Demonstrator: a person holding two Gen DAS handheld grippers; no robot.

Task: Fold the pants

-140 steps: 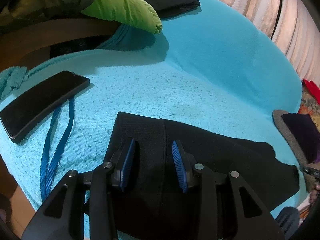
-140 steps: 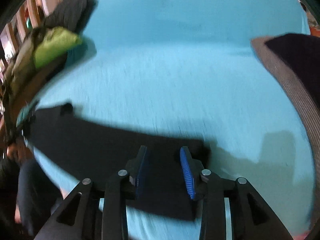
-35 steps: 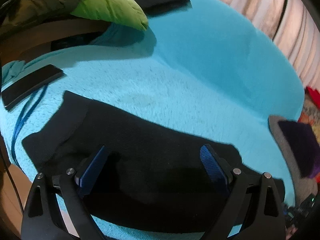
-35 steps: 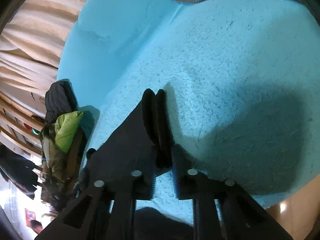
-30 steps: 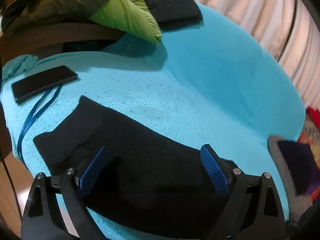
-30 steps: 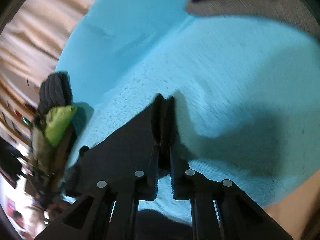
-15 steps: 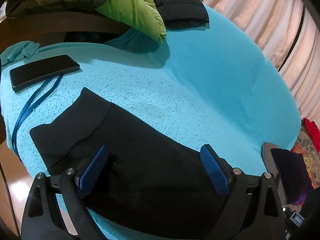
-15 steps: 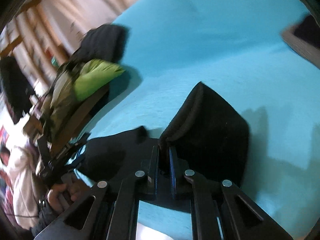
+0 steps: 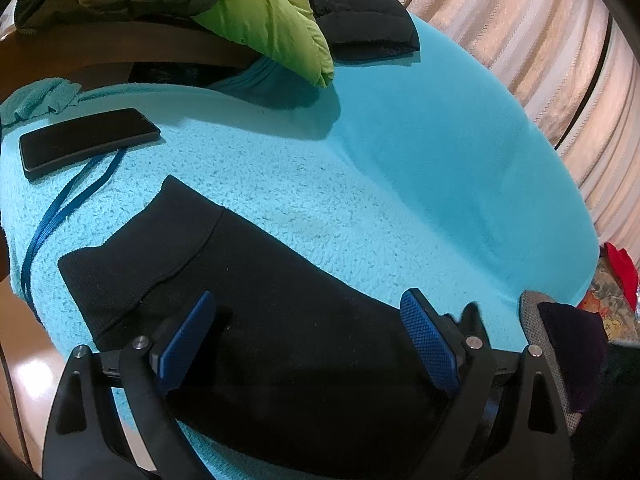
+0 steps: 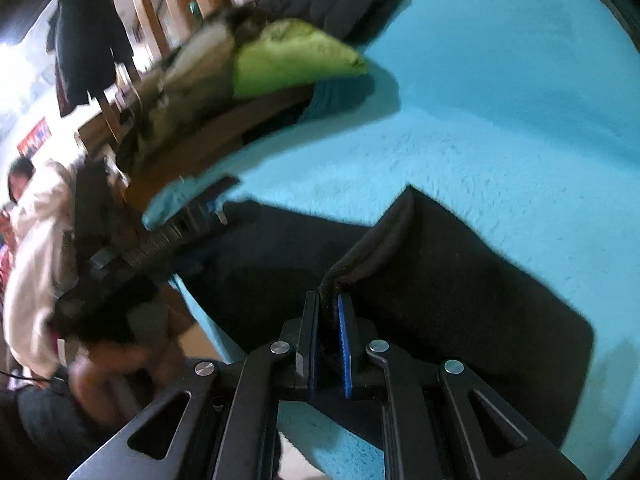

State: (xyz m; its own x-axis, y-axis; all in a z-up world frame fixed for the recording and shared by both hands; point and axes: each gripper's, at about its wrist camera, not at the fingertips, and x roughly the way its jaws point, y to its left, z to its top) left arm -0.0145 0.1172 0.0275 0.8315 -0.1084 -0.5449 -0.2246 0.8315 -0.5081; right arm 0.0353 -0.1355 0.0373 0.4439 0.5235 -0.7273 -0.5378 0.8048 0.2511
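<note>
Black pants [image 9: 280, 320] lie across the turquoise blanket [image 9: 400, 160], with the ribbed waistband [image 9: 140, 240] at the left. My left gripper [image 9: 308, 340] hovers open and wide over the middle of the pants, nothing pressed between its blue pads [image 9: 428, 344]. My right gripper [image 10: 328, 304] is shut on the leg end of the pants [image 10: 440, 280], which is lifted and doubled over the rest of the garment. In the right wrist view the left gripper [image 10: 200, 216] shows blurred at the pants' far end.
A black phone [image 9: 88, 142] with a blue lanyard [image 9: 60, 208] lies left of the waistband. A green jacket [image 9: 276, 36] and a black puffer jacket [image 9: 356, 4] are piled at the back. A grey and purple cloth [image 9: 560, 352] sits at the right. A person in white [image 10: 32, 240] is at the left.
My right gripper has rolled and carried the leg end across the blanket toward the left gripper, doubling the pants over. The left gripper has stayed open in place.
</note>
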